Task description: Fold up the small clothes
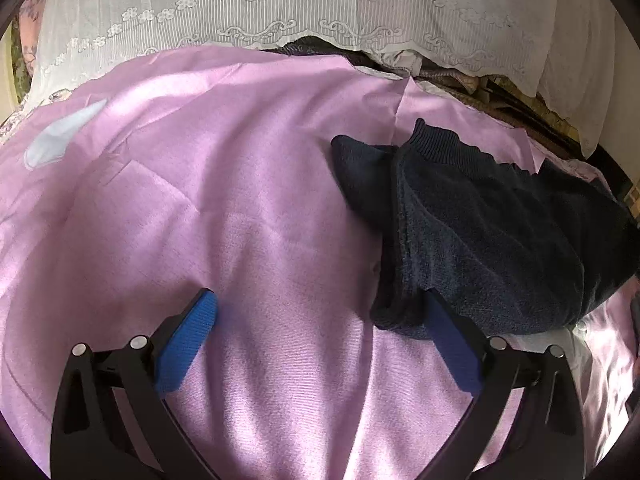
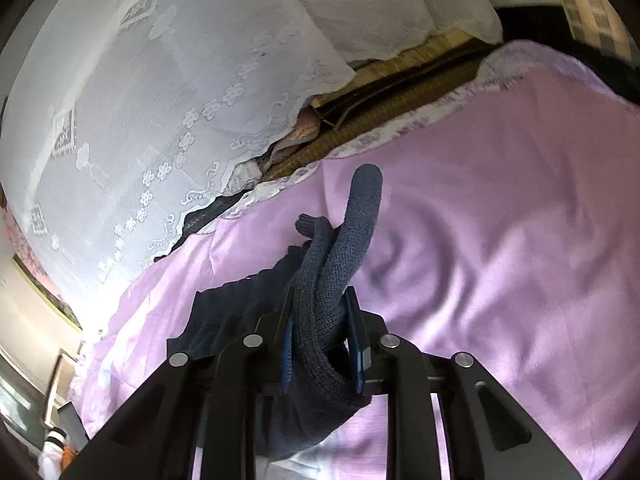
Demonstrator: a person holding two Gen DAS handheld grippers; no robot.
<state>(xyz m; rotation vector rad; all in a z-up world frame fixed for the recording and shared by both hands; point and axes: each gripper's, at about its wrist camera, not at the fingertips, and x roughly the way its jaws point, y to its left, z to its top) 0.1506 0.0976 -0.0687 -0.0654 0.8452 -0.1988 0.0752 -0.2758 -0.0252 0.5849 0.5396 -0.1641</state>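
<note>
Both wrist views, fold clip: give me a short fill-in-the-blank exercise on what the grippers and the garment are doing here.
1. The right gripper has its jaws shut on a dark knitted ____.
2. The left gripper has its jaws ____, with only cloth between them.
3. The dark garment lies on a ____ sheet.
4. Behind the sheet hangs a white ____ curtain with a flower pattern.

Missing words: garment; open; pink; lace
</note>
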